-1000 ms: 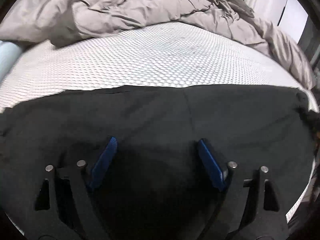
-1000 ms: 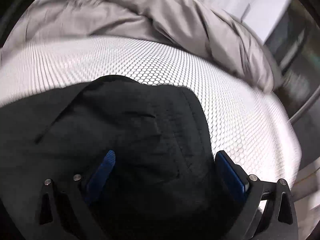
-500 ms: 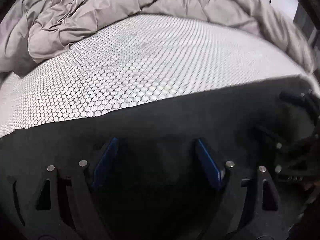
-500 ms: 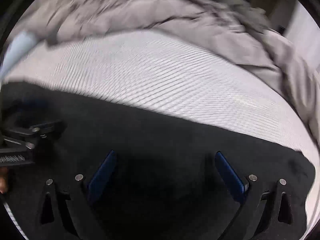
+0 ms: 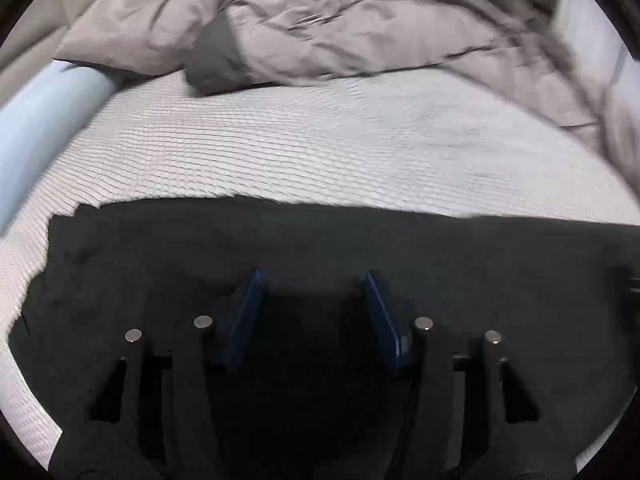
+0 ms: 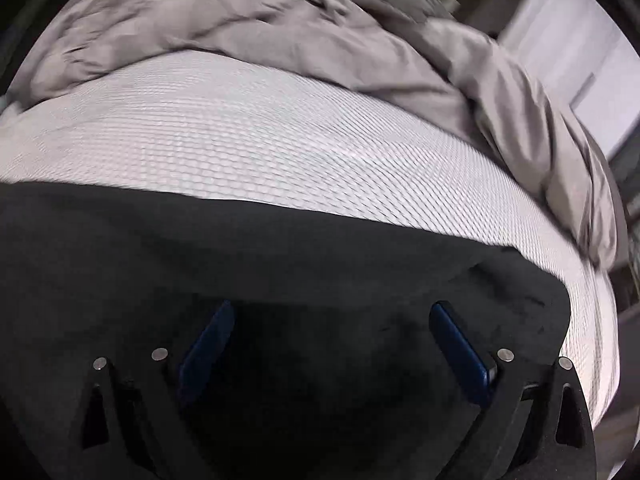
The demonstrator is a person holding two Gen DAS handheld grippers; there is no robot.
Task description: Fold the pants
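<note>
Pants (image 5: 320, 248): black, spread flat along the near side of the bed (image 5: 320, 152), far edge running roughly straight across the white honeycomb cover. Grey duvet (image 5: 340, 32) heaped beyond the pants, well apart from them. Pale blue roll (image 5: 44, 112) lies off the pants' left end.

Left gripper (image 5: 312, 312): over the pants near their left end, pointing steeply down; jaws closing, blue pads not yet pressing anything. Whether fabric has risen between them cannot be told, dark on dark.

Right gripper (image 6: 332, 340): over the pants near their right end, jaws wide apart, holding nothing.

Judgement: you are at the pick-up for a fold, each gripper taking one end.

Notes for you:
- Pinch both layers close to the near edge of the pants, not mid-panel, so the fold line stays straight.
- Bring the right gripper down and close it before lifting; a one-sided lift would skew the cloth.
- Keep both grips level with each other relative to the pants' far edge.
</note>
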